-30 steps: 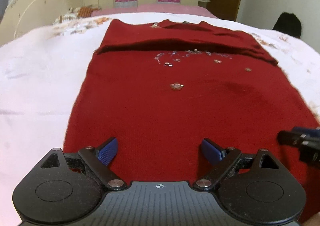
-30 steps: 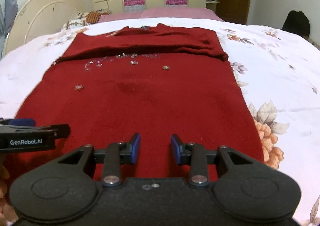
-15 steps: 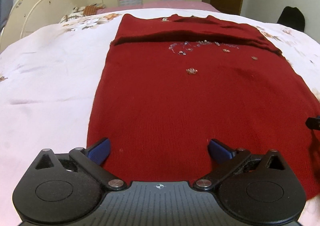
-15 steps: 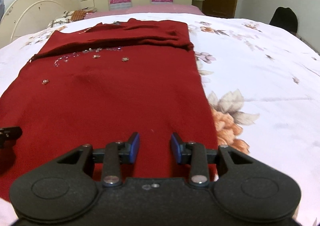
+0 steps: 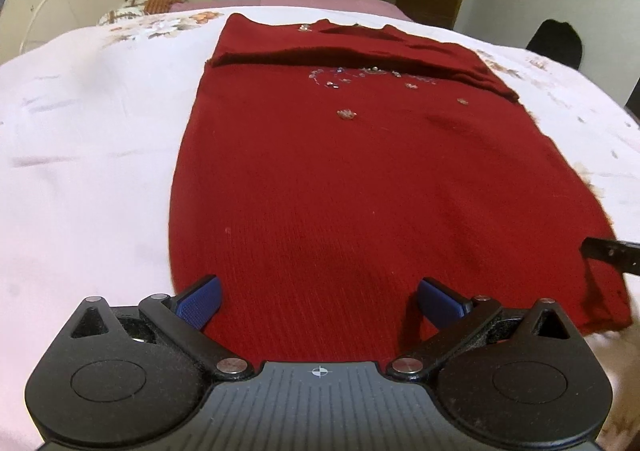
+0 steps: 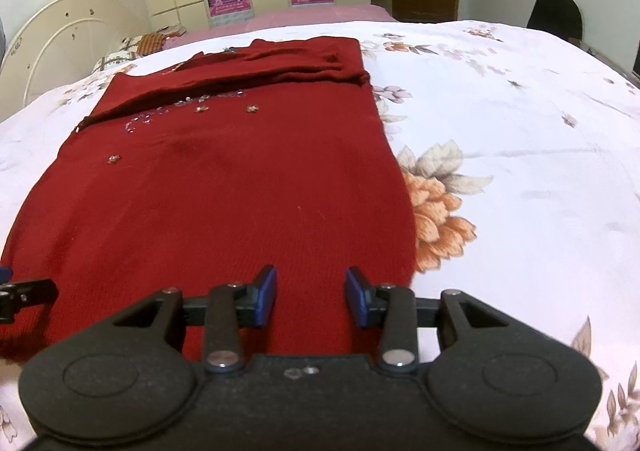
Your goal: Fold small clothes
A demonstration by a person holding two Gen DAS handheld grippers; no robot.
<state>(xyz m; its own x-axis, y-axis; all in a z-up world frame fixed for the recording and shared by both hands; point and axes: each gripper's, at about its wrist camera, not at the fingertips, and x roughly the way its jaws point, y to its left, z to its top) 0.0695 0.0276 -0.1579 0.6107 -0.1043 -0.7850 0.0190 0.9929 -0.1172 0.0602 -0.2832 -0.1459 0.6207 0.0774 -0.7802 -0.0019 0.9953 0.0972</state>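
The red knit top (image 5: pixel 372 187) lies flat on the flowered bed cover (image 6: pixel 520 155), sleeves folded across its far end, its hem at the bottom of both wrist views. My left gripper (image 5: pixel 318 301) has its fingers spread wide with nothing between them; my right gripper (image 6: pixel 311 297) is part open, also holding nothing. As I judge it, the next fold wants each gripper on its own hem corner, so I should pinch both layers before lifting evenly. Against a second ago, both grippers have slid outward towards the corners and both have just been opening.
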